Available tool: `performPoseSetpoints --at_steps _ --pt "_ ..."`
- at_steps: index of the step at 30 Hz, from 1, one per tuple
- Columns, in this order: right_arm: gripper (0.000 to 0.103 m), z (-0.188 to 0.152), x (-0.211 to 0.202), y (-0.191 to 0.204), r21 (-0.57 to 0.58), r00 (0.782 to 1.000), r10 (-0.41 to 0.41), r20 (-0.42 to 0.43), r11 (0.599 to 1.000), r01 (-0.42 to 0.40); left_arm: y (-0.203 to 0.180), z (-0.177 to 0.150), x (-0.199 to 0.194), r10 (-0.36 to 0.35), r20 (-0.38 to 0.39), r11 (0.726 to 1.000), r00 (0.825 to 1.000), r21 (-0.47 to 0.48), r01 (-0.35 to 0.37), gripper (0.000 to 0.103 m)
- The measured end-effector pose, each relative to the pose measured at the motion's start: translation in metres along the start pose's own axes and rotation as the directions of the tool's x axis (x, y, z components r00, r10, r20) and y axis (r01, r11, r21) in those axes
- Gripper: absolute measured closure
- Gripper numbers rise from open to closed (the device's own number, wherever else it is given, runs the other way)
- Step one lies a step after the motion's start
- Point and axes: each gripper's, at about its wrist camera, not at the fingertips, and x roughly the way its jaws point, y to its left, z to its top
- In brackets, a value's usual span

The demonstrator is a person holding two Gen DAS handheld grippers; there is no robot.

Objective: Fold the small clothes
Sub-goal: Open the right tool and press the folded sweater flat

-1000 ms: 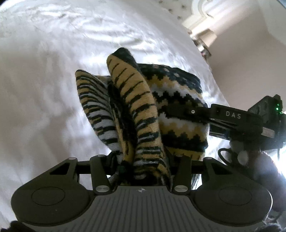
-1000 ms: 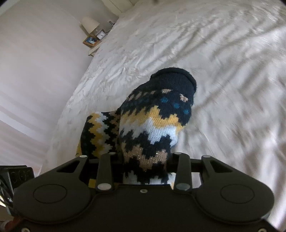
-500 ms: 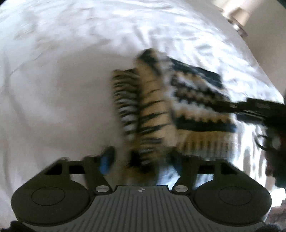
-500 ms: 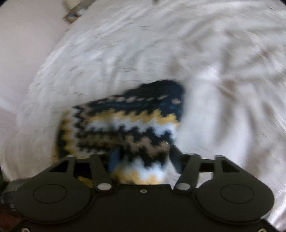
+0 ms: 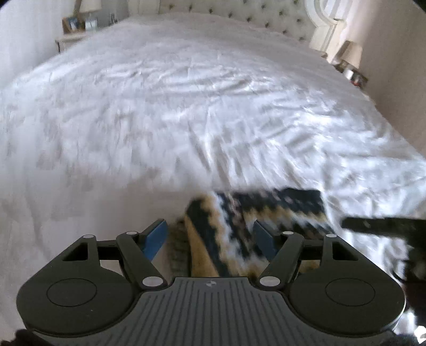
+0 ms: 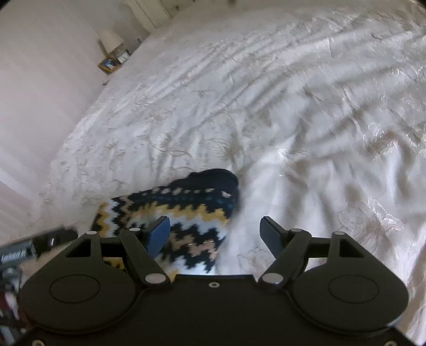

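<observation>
A small knitted sweater [image 5: 239, 223] with navy, yellow and white zigzag bands lies folded on the white bed [image 5: 186, 106]. In the left wrist view it sits just ahead of my open left gripper [image 5: 210, 237], whose jaws stand wide apart and hold nothing. In the right wrist view the sweater [image 6: 186, 213] lies ahead and to the left of my open, empty right gripper [image 6: 215, 231]. The right gripper's body shows at the right edge of the left wrist view [image 5: 383, 223]. The left gripper shows at the left edge of the right wrist view [image 6: 32, 244].
The white bedspread [image 6: 293, 106] is wrinkled all around the sweater. A tufted headboard [image 5: 253, 16] stands at the far end. Nightstands with lamps stand on both sides [image 5: 77, 24] [image 5: 351, 69]. A wall runs along the bed's left side [image 6: 40, 66].
Both grippers held the sweater off the bed a second ago. They have opened, let it go and pulled back; the sweater now lies on the bed.
</observation>
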Motion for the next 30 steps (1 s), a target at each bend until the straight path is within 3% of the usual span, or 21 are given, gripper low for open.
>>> performPoseSetpoints --at_steps 5,8,13,16,19,22,25,27,30 --pt "0.026 -0.001 0.023 -0.006 0.005 0.996 0.031 -0.089 1.000 -0.030 0.011 -0.007 0.041 0.103 -0.093 0.994 0.990 0.048 -0.099 0.033" --pt "0.021 -0.004 0.050 -0.004 -0.068 0.985 -0.060 -0.161 0.996 0.049 0.031 -0.022 0.048 0.138 -0.140 0.989 0.981 0.080 -0.128 0.031" --pt "0.015 0.000 0.075 0.007 -0.208 0.973 -0.145 -0.180 0.972 0.106 0.046 -0.026 0.051 0.139 -0.172 0.990 0.975 0.056 -0.131 0.024" --pt "0.015 0.005 0.064 0.012 -0.225 0.980 -0.141 -0.144 0.968 0.106 0.041 -0.019 0.040 0.149 -0.154 0.988 0.977 0.072 -0.139 0.025" --pt "0.015 0.007 0.030 0.018 -0.215 0.994 -0.101 -0.050 0.973 0.088 0.032 -0.010 0.010 0.144 -0.071 0.988 0.987 0.061 -0.140 0.025" --pt "0.015 0.000 0.007 0.021 -0.203 0.998 -0.062 -0.027 0.978 0.056 0.018 -0.013 -0.017 0.122 -0.022 0.990 0.992 0.076 -0.120 0.025" --pt "0.015 -0.017 0.010 0.020 -0.202 0.996 -0.063 -0.069 0.978 0.048 0.005 -0.030 -0.016 0.124 -0.062 0.984 0.990 0.134 -0.115 0.025" --pt "0.015 -0.031 0.023 0.021 -0.239 0.986 -0.109 -0.130 0.968 0.076 0.006 -0.047 -0.002 0.147 -0.127 0.980 0.981 0.154 -0.127 0.024" --pt "0.011 -0.050 0.040 0.015 -0.215 0.975 -0.126 -0.182 0.973 0.086 0.019 -0.065 0.013 0.160 -0.173 0.983 0.972 0.116 -0.141 0.021"
